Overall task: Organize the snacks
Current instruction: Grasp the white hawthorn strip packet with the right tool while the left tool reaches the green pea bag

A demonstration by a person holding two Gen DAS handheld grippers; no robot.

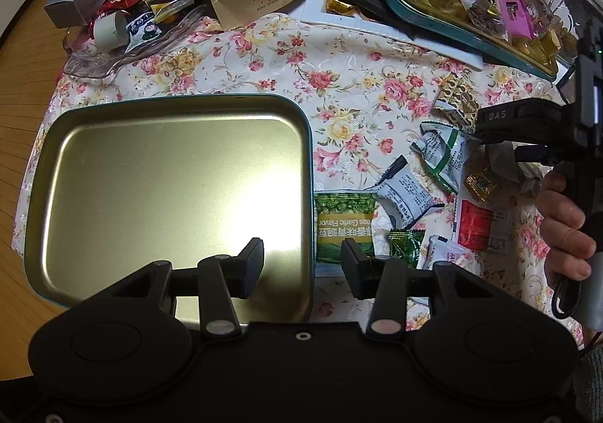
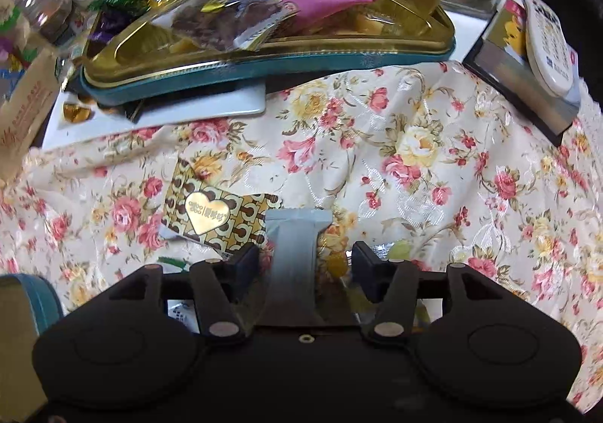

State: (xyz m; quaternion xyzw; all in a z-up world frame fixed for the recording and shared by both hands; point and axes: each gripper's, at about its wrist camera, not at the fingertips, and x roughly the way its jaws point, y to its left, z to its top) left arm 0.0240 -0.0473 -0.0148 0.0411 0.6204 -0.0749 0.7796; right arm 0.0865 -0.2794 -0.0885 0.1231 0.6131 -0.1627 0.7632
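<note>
A glossy floral cloth [image 1: 339, 83], cream with pink and yellow roses and lightly creased, covers the tabletop. On it lies an empty rectangular metal tin [image 1: 169, 178] — rounded corners, brushed gold inside, teal rim. The left tongs [image 1: 301, 264] hang over the tin's near right corner, jaws wide apart and holding nothing; the left finger is above the tin floor, the right above a crinkly green pea packet [image 1: 345, 227] lying just beside the tin.

The right tongs [image 2: 305, 264] are parted too, with a pale grey-blue sachet [image 2: 296, 253] standing between the fingers; neither pad clearly presses it, and a gap shows on each side. Just ahead to the left lies a gold-and-brown patterned packet [image 2: 215, 219] with a shiny heart label.

Only the left view shows the loose foil-and-plastic snack pile [image 1: 433, 196] and a hand [image 1: 565, 227] gripping the other handle; the right view shows the heaped teal-and-gold tin [image 2: 264, 53] close up.
</note>
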